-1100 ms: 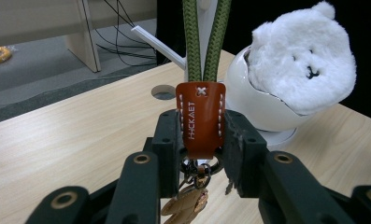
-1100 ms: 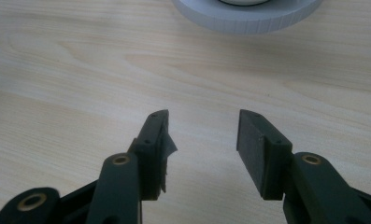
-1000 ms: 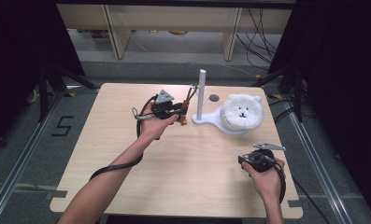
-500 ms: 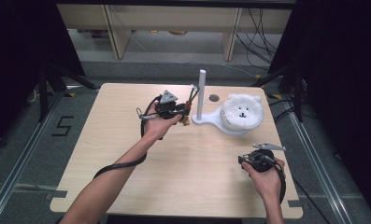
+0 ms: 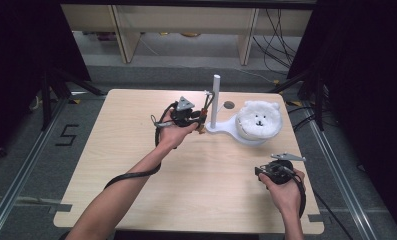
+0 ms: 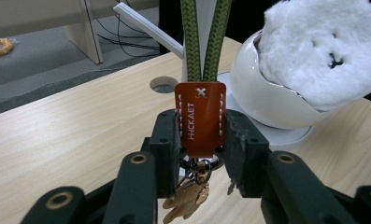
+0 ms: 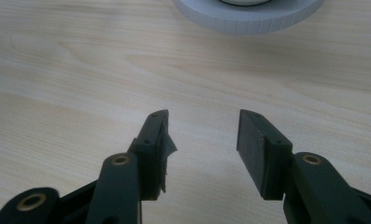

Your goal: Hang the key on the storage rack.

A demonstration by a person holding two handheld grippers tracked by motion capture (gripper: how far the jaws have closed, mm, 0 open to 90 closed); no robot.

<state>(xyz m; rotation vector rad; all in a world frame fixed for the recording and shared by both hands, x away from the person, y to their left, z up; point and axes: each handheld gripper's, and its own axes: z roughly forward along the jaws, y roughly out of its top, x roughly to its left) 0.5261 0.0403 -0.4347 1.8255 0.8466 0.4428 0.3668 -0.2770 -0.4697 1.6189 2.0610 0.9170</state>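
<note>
The left gripper (image 6: pixel 199 151) has just been opening a little around the brown key tag (image 6: pixel 200 119), whose green loop (image 6: pixel 202 42) hangs on the white post (image 5: pixel 215 100). Let go slowly. The right gripper (image 7: pixel 202 140) rests released near the bench's (image 5: pixel 136 200) right edge.

My green strap (image 6: pixel 202 42) runs off the top edge of the left gripper view, so its upper end is unseen. The keys (image 6: pixel 185 200) under the tag (image 6: pixel 200 119) sit half hidden behind my jaws, bottom centre.
</note>
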